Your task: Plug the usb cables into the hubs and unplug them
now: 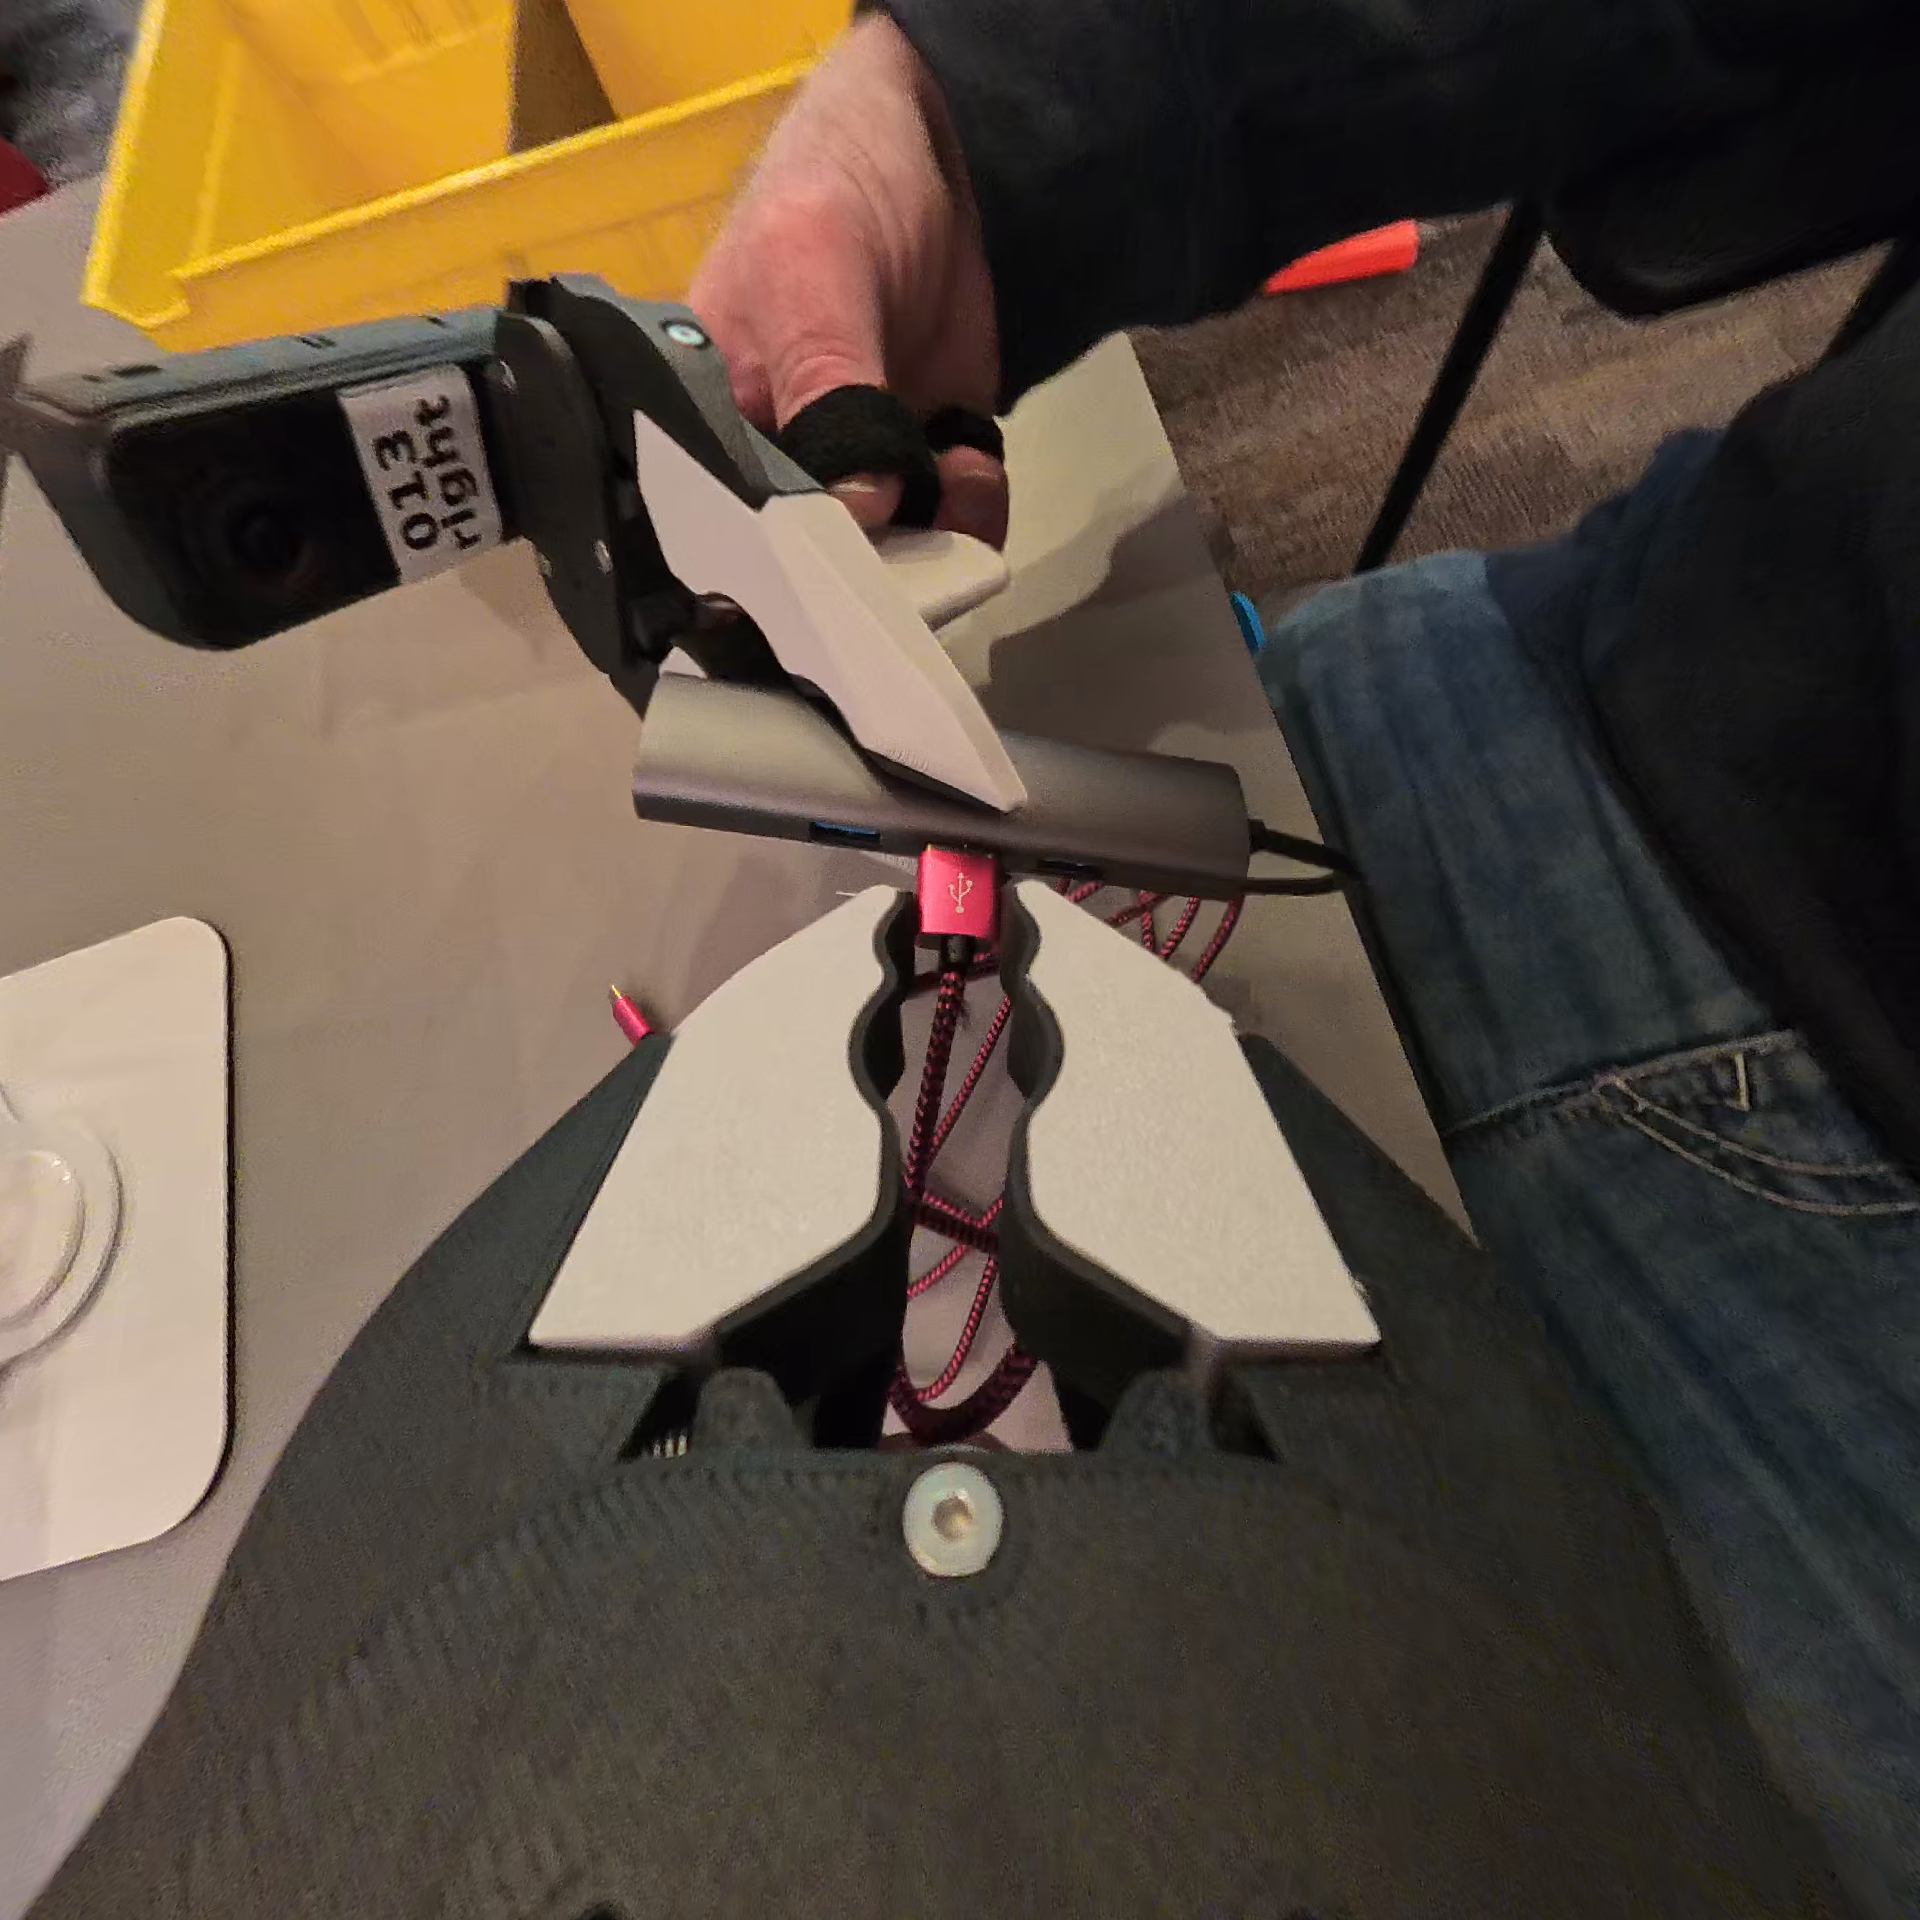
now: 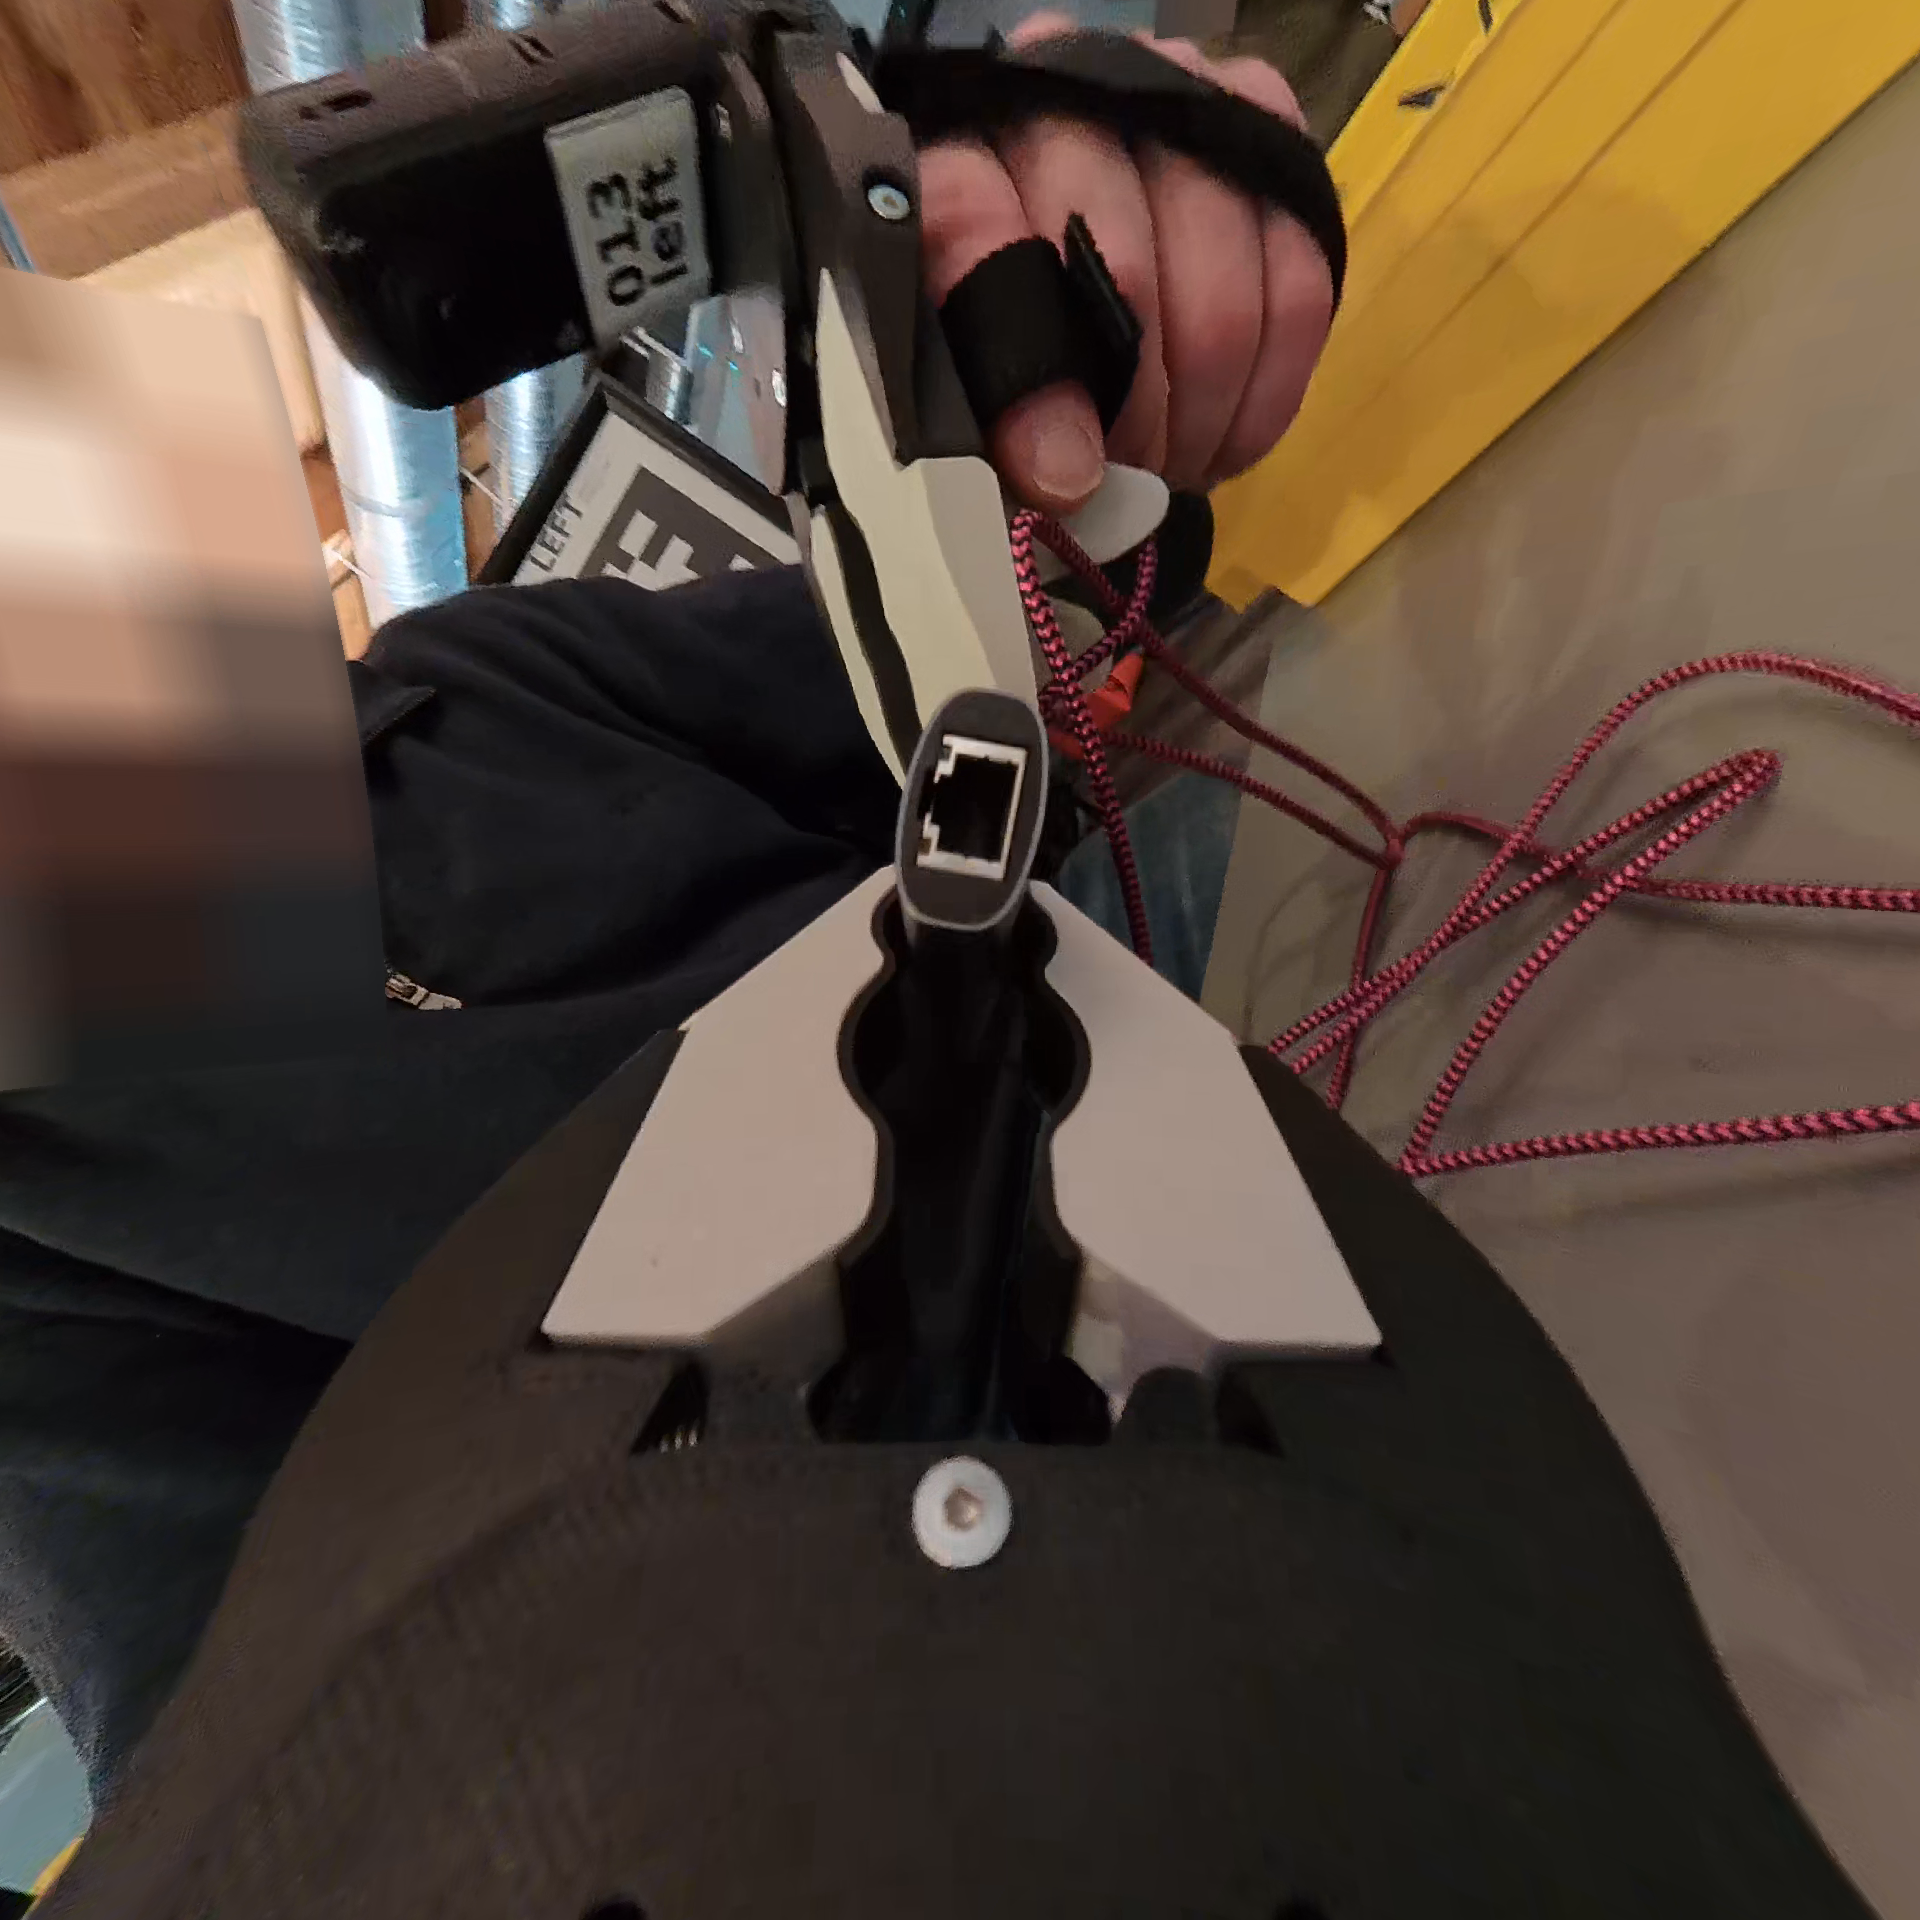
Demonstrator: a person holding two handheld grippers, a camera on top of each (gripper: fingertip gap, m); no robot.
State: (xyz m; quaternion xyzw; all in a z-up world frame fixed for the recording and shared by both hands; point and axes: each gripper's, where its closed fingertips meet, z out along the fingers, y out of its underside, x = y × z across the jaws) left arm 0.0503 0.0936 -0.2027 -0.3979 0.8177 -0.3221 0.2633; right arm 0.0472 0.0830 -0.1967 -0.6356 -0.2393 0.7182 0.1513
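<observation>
My left gripper (image 1: pixel 956 920) is shut on the red USB plug (image 1: pixel 958 896) of a red-and-black braided cable (image 1: pixel 940 1174). The plug's front end meets a port in the side of the grey hub (image 1: pixel 748 748), between two blue ports; I cannot tell how deep it sits. My right gripper (image 1: pixel 977 800) is shut on the hub and holds it above the table. In the right wrist view the right gripper (image 2: pixel 966 904) clamps the hub (image 2: pixel 971 727) with its network-port end facing the camera. The left gripper (image 2: pixel 925 686) is right behind it. The cable (image 2: pixel 1558 862) loops over the table.
A yellow bin (image 1: pixel 343 197) stands at the back of the grey table (image 1: pixel 312 790) and shows in the right wrist view (image 2: pixel 1558 260). A white pad (image 1: pixel 114 1195) lies at the left. The cable's other red connector (image 1: pixel 631 1016) lies on the table. The person's jeans (image 1: pixel 1558 935) are past the table edge. Both grippers' tips are close together, under 4 cm apart.
</observation>
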